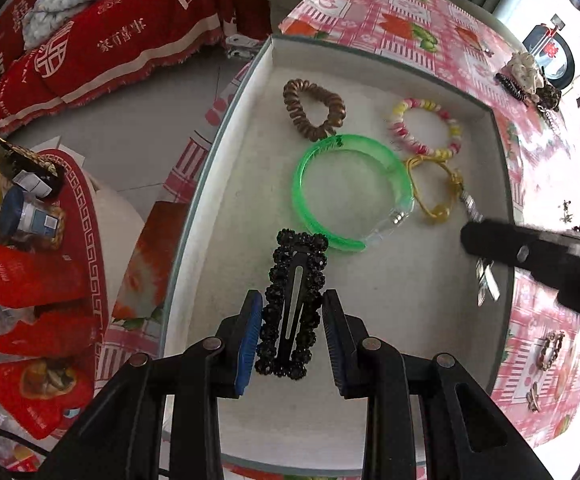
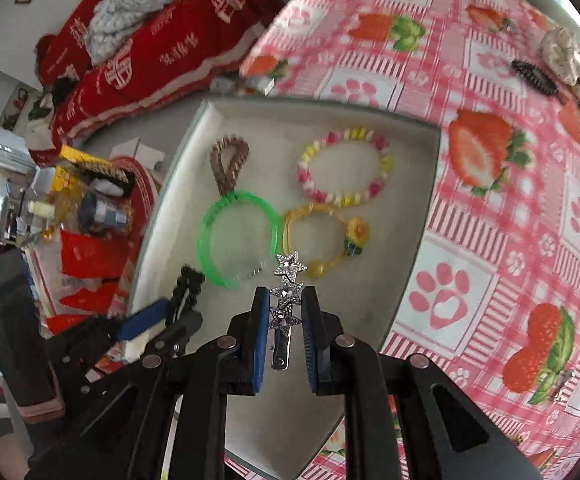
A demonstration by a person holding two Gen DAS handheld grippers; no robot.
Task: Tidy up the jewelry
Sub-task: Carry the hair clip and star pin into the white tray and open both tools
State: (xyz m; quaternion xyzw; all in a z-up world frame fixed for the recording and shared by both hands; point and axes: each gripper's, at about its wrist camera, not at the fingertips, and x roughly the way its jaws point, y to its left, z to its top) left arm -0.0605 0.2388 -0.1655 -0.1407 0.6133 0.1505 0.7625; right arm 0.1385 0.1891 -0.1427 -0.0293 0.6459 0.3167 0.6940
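My left gripper (image 1: 291, 320) is shut on a black beaded hair clip (image 1: 293, 304), held over the near part of the white tray (image 1: 258, 92). In the right wrist view my right gripper (image 2: 286, 320) is shut on a silver star hair clip (image 2: 288, 288) above the tray (image 2: 409, 184). Inside the tray lie a brown spiral hair tie (image 1: 311, 108), a green bangle (image 1: 349, 192), a pink and yellow bead bracelet (image 1: 423, 128) and a yellow hair tie (image 1: 433, 188). The right gripper's finger (image 1: 529, 252) reaches in from the right with the star clip hanging below it. The left gripper (image 2: 162, 320) shows at lower left.
The tray sits on a pink strawberry tablecloth (image 2: 489, 160). More hair accessories lie at the cloth's far right (image 1: 529, 80) and near right (image 1: 549, 352). A round red stand with snack packets (image 1: 30, 240) is to the left, and a red-covered sofa (image 1: 110, 40) stands behind.
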